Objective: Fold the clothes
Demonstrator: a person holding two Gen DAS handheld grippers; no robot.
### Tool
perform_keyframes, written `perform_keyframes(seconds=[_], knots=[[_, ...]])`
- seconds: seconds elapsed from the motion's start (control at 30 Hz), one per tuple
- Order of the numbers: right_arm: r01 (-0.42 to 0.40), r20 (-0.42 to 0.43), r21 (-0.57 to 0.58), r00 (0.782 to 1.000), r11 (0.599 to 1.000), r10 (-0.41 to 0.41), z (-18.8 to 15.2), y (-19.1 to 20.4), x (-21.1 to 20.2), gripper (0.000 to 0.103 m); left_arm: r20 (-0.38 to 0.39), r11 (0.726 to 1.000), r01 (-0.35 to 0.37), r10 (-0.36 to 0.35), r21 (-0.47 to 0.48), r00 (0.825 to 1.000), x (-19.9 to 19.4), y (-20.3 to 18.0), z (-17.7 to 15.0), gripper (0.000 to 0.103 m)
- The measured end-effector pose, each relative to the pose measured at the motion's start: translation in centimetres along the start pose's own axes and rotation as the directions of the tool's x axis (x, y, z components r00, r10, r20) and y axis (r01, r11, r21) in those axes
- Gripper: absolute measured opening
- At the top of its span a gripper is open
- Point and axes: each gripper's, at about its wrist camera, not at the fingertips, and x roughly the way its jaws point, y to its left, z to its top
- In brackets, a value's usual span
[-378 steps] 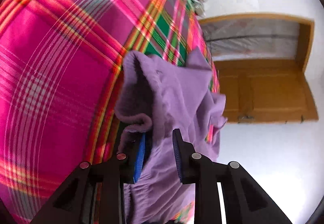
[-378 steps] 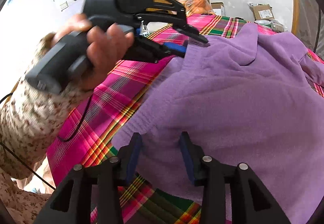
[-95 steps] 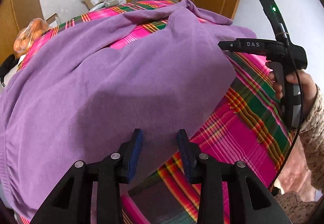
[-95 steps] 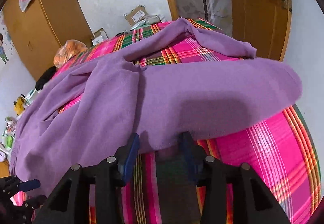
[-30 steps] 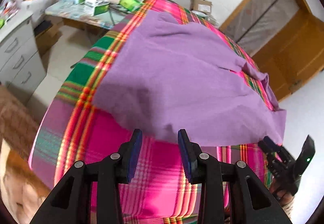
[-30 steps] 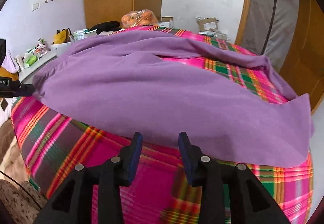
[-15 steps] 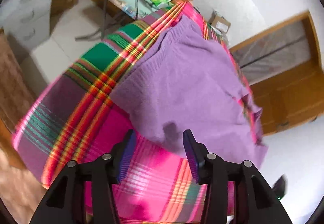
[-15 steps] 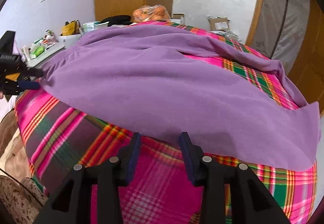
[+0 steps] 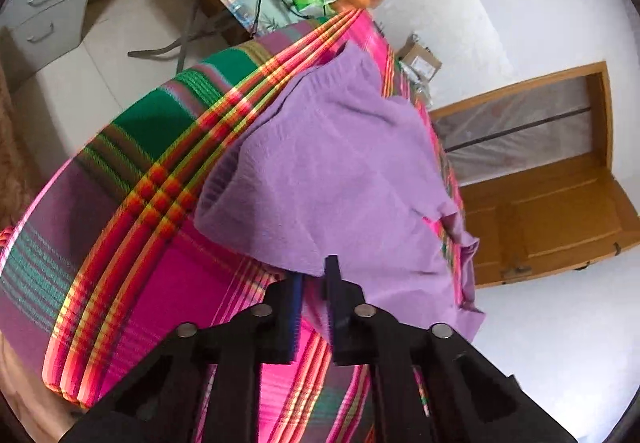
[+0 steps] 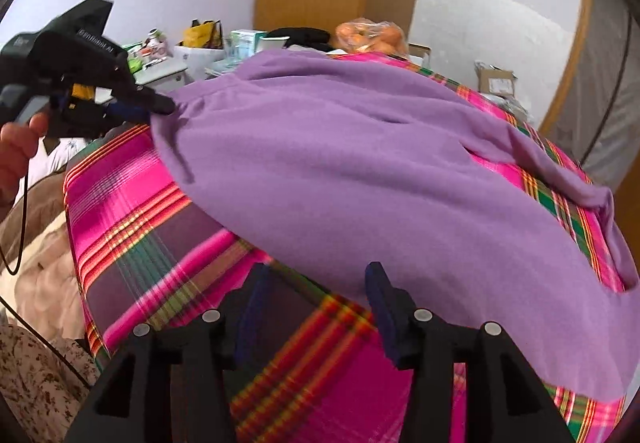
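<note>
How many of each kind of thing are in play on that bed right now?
Purple garment: 1
Plaid bedcover: 1
Handheld grippers: 2, left gripper and right gripper
Total: 4

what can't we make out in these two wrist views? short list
- Left wrist view: whether the left gripper truly pinches the purple garment; its hem covers the fingertips.
- Right wrist view: the garment's far edge, hidden behind its own bulk.
- Both views: the plaid cloth hides what supports it.
- Right wrist view: lettering on the left gripper's body, blurred.
</note>
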Motion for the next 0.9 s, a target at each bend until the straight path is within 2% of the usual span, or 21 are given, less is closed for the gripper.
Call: perform_keyframes(seconds=[0.2,0.33,0.47,0.6,0.7,0.77,0.83,0.9], knots=[[0.024,0.017,-0.07,1.0,0.997,-0.023,0.8,1.5,0.6,0.05,0.032,1.0,0.028,-0.028,-0.004,0.999,-0.7,-0.3,1.0,0.007],[0.093,0.021,-0.076,0.996,0.993,-0.092,1.2,1.4,1.1,0.05,0.034,0.999,0.032,-0.032,-0.004,0.999,-0.9,-0.4,1.2,0.007],[0.185,0.0,-0.046,0.983,0.982,-0.185,1.0,-0.7,1.1,0.05,0.033,0.999,0.032,-0.031,-0.012,0.999,-0.8,-0.1,1.3,0.007],[0.247,-0.037,0.044,0.969,0.968,-0.245,0.1,-3.9,1.0,0.049,0.039,0.999,0.031,-0.031,-0.012,0.999,-0.7,0.1,1.5,0.007],[0.291,-0.065,0.098,0.956,0.952,-0.286,-0.4,-5.7,0.8,0.04,0.03,0.999,0.024,-0.023,-0.031,0.999,-0.3,0.7,1.6,0.007],[0.325,-0.08,0.088,0.945,0.942,-0.318,-0.9,-6.2,0.8,0.017,0.027,0.999,0.024,-0.023,-0.037,0.999,-0.2,0.8,1.6,0.005],[0.326,-0.082,0.084,0.944,0.942,-0.319,-1.3,-6.3,0.5,0.007,0.024,0.999,0.024,-0.023,-0.041,0.999,-0.1,1.0,1.6,0.005],[0.322,-0.07,0.086,0.946,0.943,-0.316,-1.3,-6.2,0.0,0.004,0.024,0.999,0.027,-0.026,-0.042,0.999,-0.1,1.0,1.5,0.005]])
